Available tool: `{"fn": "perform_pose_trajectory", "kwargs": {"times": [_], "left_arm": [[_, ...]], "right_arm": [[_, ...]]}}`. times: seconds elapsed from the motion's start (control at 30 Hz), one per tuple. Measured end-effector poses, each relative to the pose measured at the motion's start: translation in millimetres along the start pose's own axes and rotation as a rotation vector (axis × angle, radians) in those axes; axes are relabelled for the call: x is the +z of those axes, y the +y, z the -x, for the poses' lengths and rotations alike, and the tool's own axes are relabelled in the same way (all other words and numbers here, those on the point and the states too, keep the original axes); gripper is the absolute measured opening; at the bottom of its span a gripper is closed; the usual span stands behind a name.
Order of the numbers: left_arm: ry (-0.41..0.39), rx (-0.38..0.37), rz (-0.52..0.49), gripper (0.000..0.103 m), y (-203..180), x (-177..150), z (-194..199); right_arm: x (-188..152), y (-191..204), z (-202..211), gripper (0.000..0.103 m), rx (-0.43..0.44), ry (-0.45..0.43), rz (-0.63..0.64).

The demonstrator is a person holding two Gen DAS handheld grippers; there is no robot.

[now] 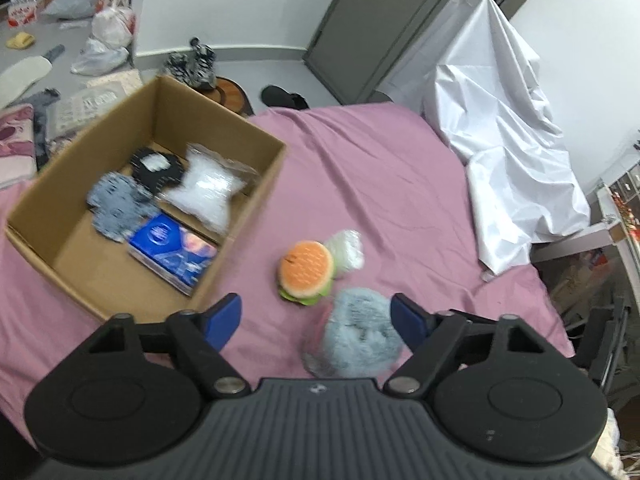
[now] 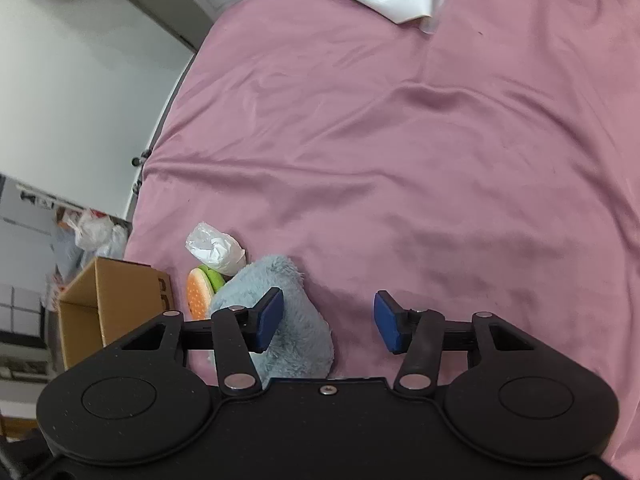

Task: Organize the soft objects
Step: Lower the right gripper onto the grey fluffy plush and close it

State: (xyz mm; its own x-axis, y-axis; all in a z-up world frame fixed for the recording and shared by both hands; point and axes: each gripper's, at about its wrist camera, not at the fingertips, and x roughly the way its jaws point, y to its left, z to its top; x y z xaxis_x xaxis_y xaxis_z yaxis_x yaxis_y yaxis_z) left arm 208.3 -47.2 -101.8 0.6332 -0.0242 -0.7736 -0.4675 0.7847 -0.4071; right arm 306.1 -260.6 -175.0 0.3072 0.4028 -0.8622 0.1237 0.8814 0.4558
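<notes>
Approx. half is being counted as done: four soft items are already lying in the cardboard box (image 1: pixel 240 184). Burger plush (image 1: pixel 306 272), wrapped white bundle (image 1: pixel 346 250) & grey-blue fluffy item (image 1: pixel 356 336) are being left on the bed (image 1: pixel 360 168), just beside the box. Left tool (image 1: pixel 316 320) & right tool (image 2: pixel 328 322) are being held released, nothing gripped. Box wall is standing in the way.

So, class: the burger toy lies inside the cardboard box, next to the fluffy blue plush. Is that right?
Not quite. The burger toy lies on the pink sheet, outside the cardboard box; it is indeed next to the fluffy blue plush. The left wrist view shows this.
</notes>
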Motion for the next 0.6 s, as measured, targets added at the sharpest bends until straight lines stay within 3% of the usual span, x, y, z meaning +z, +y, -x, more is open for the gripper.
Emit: {"fn": "perform_pose_trajectory", "kwargs": {"times": [0.23, 0.3, 0.4, 0.6], "left_arm": [[0.05, -0.04, 0.045, 0.048, -6, -10, -17], [0.063, -0.043, 0.064, 0.042, -4, -11, -22], [0.086, -0.051, 0.107, 0.038, -3, -13, -32], [0.107, -0.053, 0.145, 0.033, -2, -15, -49]], "right_arm": [[-2, -3, 14, 0.048, 0.112, -0.029, -0.031], [-1, -2, 12, 0.038, 0.141, -0.008, -0.032], [-1, -1, 7, 0.031, 0.152, 0.024, -0.04], [-3, 0, 2, 0.034, 0.17, 0.067, -0.037]]}}
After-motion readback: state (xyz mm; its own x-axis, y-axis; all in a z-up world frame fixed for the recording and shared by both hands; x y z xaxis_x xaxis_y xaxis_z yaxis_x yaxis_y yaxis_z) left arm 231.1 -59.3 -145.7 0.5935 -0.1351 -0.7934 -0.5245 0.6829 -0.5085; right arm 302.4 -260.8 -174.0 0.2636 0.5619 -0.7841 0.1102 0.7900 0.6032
